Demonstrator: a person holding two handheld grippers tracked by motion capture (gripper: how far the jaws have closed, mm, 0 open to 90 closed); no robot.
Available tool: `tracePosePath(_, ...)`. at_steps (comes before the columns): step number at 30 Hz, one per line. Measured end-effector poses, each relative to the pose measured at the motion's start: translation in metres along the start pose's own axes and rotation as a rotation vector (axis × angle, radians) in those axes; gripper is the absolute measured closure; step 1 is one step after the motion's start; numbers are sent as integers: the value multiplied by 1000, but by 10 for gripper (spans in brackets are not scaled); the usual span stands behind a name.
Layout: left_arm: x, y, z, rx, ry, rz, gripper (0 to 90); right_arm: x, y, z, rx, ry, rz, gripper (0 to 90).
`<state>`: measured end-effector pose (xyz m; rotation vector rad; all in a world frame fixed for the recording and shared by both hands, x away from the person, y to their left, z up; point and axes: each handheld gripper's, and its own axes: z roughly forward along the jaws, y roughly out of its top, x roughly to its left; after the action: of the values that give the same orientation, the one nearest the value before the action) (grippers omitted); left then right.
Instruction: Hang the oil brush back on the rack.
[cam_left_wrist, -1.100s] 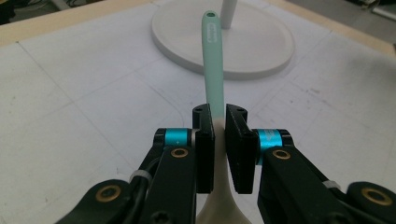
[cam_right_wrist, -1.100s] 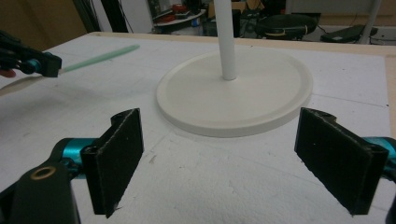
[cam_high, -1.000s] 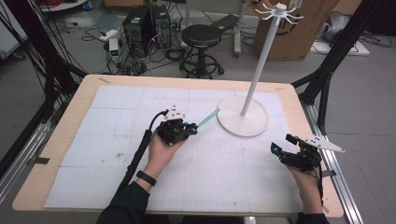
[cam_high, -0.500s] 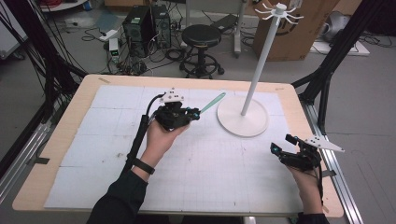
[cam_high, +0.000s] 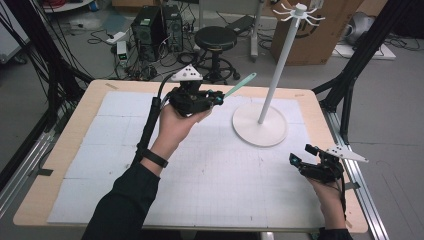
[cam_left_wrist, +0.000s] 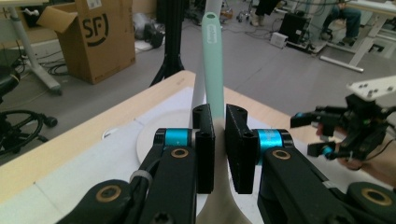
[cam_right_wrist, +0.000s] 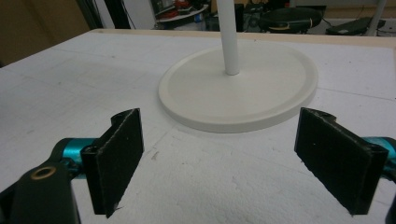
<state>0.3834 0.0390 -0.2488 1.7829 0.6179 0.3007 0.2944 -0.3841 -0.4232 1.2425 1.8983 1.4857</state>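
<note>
My left gripper (cam_high: 216, 97) is raised over the far middle of the table, shut on a pale green spatula (cam_high: 240, 84) whose handle slants up to the right toward the white stand's pole (cam_high: 279, 62). In the left gripper view the spatula (cam_left_wrist: 214, 60) rises from between the closed jaws, its hole-tipped handle end upward, and my left gripper (cam_left_wrist: 219, 126) points at the stand. My right gripper (cam_high: 298, 162) rests low near the right front of the table, open, nothing between its pads (cam_right_wrist: 116, 156). The right gripper (cam_right_wrist: 219, 158) faces the stand's round base (cam_right_wrist: 243, 88).
The white stand (cam_high: 260, 125) has a round base on the mat and hooks at its top (cam_high: 298, 12). A white gridded mat (cam_high: 210, 170) covers the wooden table. Beyond the table stand a stool (cam_high: 215, 40), computer towers (cam_high: 155, 27) and a cardboard box (cam_high: 320, 40).
My left gripper has lifted and moved farther back with the spatula, which now tilts higher toward the stand's pole. The right gripper has stayed put.
</note>
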Motion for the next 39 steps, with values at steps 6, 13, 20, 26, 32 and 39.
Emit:
tracePosePath(6, -3, 20, -4, -21, -5, 11, 824, 0, 0, 0, -4, 4, 0, 152)
tracePosePath(13, -6, 45, -5, -59, -16, 18, 825, 0, 0, 0, 0, 7, 5, 151)
tracePosePath(20, -7, 67, -6, -81, -28, 39, 825, -1, 0, -1, -1, 7, 11, 152)
tracePosePath(26, -4, 77, -10, -101, -47, 22, 825, -2, -1, -2, -4, 7, 9, 152)
tracePosePath(32, -4, 89, -12, -102, -57, 37, 824, -2, -1, -2, -1, 9, 9, 152)
tracePosePath(39, -4, 101, -13, -113, -76, 37, 824, -2, -1, -2, -3, 10, 11, 152)
